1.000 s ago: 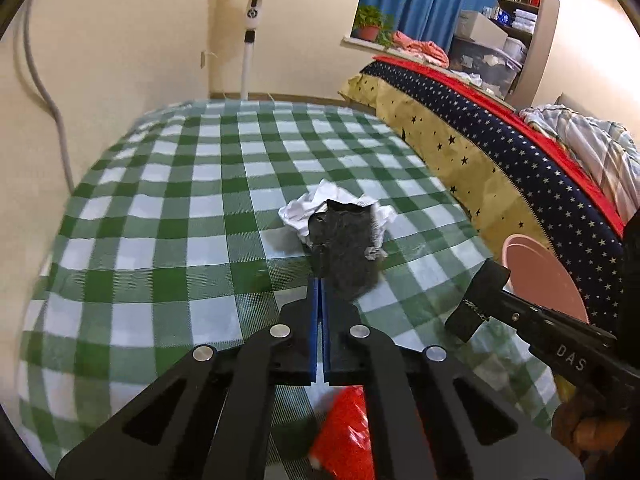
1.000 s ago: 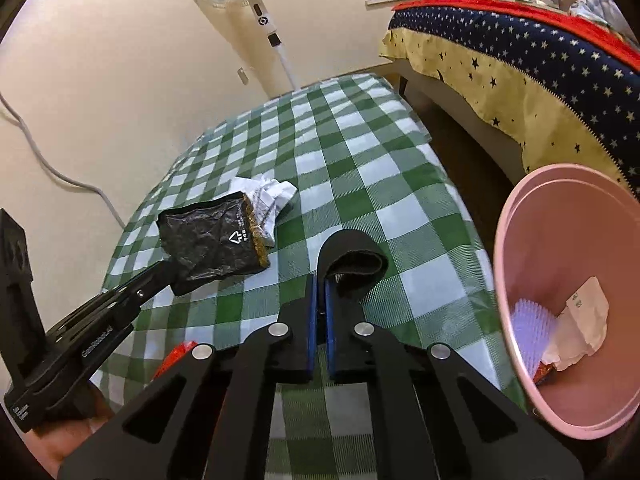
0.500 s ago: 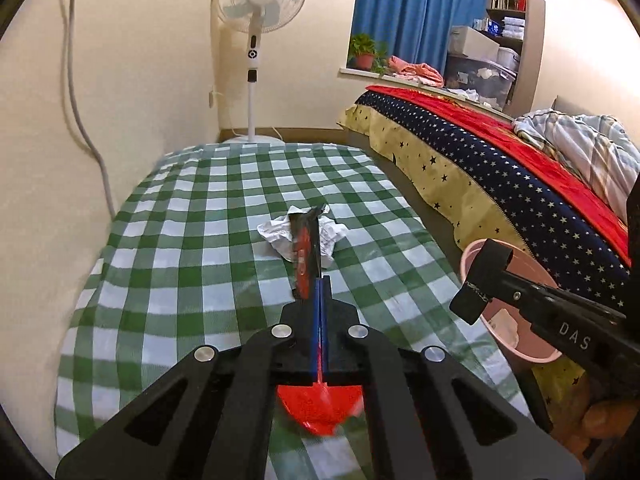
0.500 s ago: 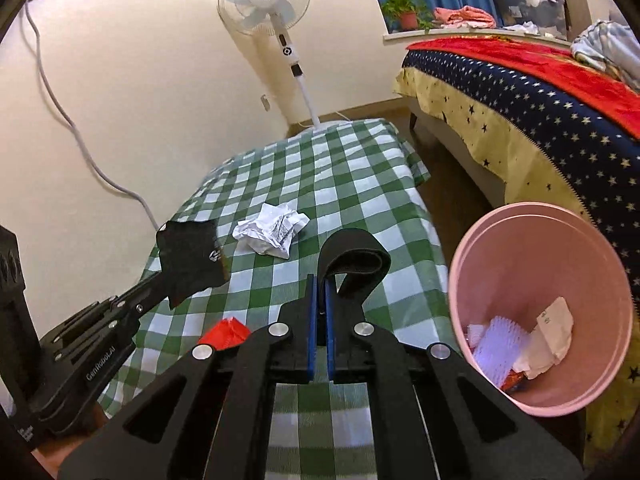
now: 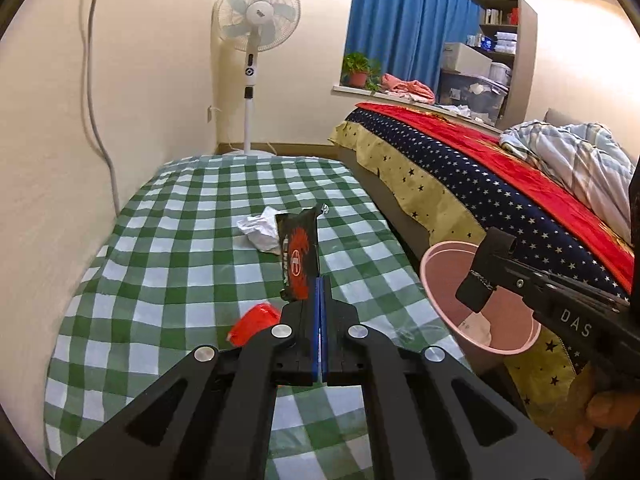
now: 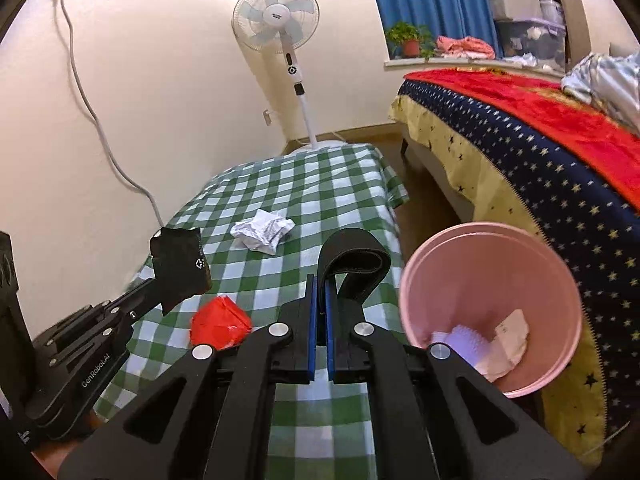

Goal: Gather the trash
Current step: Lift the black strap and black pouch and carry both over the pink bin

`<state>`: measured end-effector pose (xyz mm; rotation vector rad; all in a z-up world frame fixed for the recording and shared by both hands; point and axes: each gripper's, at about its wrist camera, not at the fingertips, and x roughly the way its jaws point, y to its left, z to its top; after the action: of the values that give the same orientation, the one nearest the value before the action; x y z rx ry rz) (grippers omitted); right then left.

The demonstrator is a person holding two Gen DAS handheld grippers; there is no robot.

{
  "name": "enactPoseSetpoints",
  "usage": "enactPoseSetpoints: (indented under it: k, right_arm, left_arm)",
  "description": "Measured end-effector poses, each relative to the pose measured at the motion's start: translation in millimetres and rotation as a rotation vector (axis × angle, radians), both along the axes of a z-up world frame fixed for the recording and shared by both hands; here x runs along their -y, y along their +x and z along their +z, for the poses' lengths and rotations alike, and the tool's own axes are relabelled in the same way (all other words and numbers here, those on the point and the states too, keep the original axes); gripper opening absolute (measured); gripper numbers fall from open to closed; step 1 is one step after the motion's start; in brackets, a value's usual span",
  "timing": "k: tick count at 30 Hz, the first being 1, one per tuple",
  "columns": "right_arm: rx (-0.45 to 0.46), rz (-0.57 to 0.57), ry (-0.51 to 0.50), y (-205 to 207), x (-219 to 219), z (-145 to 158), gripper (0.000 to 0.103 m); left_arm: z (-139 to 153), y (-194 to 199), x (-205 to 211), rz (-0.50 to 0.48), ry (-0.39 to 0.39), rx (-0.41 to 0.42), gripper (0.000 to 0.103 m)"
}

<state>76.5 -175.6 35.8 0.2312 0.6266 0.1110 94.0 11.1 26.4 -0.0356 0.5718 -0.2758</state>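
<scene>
My left gripper [image 5: 319, 282] is shut on a black snack wrapper [image 5: 299, 258] with a red logo, held upright above the green checked tablecloth [image 5: 168, 264]. In the right wrist view that wrapper [image 6: 181, 270] shows its plain black back at the left gripper [image 6: 158, 294]. My right gripper [image 6: 321, 282] is shut on a looped black band [image 6: 354, 266], just left of the pink bin [image 6: 480, 272]. A crumpled white paper [image 6: 262, 230] and a red crumpled piece [image 6: 220, 322] lie on the cloth. The bin [image 5: 444, 280] holds some paper scraps.
A bed with a starred navy and yellow cover [image 5: 480, 200] runs along the right, close behind the bin. A standing fan [image 5: 256, 20] is beyond the table's far end. The wall with a hanging cable [image 6: 92, 120] borders the table's left side.
Both grippers have risen and drawn back from the table. The wrapper has lifted off the cloth and turned its red logo toward the left camera. The bin sits closer to the right gripper.
</scene>
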Motion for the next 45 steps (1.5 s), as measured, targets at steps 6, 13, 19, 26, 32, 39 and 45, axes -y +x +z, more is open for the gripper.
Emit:
enactPoseSetpoints:
  k: [6,13,19,26,32,39,45]
  right_arm:
    - [0.004,-0.039,-0.026,-14.3,16.3,1.9,0.004]
    - [0.011,-0.072,-0.034,-20.0,31.5,6.3,0.004]
    - [0.005,-0.089,-0.037,-19.5,40.1,3.1,0.004]
    - [-0.006,-0.111,-0.037,-13.5,49.9,-4.1,0.004]
    - [-0.02,-0.141,-0.039,-9.3,61.5,-13.2,0.004]
    - [-0.044,-0.201,-0.049,-5.1,87.9,-24.6,0.004]
    - [-0.069,-0.265,-0.046,-2.4,113.7,-34.9,0.004]
  left_arm:
    - [-0.6,-10.4,12.6,-0.023,0.007,0.009,0.0]
    - [3.6,-15.5,26.5,-0.046,0.014,0.024,0.0]
    - [1.9,-13.4,31.9,-0.054,0.015,0.024,0.0]
    - [-2.8,-4.7,42.1,-0.071,0.013,0.018,0.0]
    - [-8.5,2.2,57.5,-0.099,0.014,0.013,0.0]
    - [-16.5,13.1,87.0,-0.158,-0.001,0.008,0.0]
    - [-23.9,20.6,122.7,-0.223,-0.012,0.0,0.0]
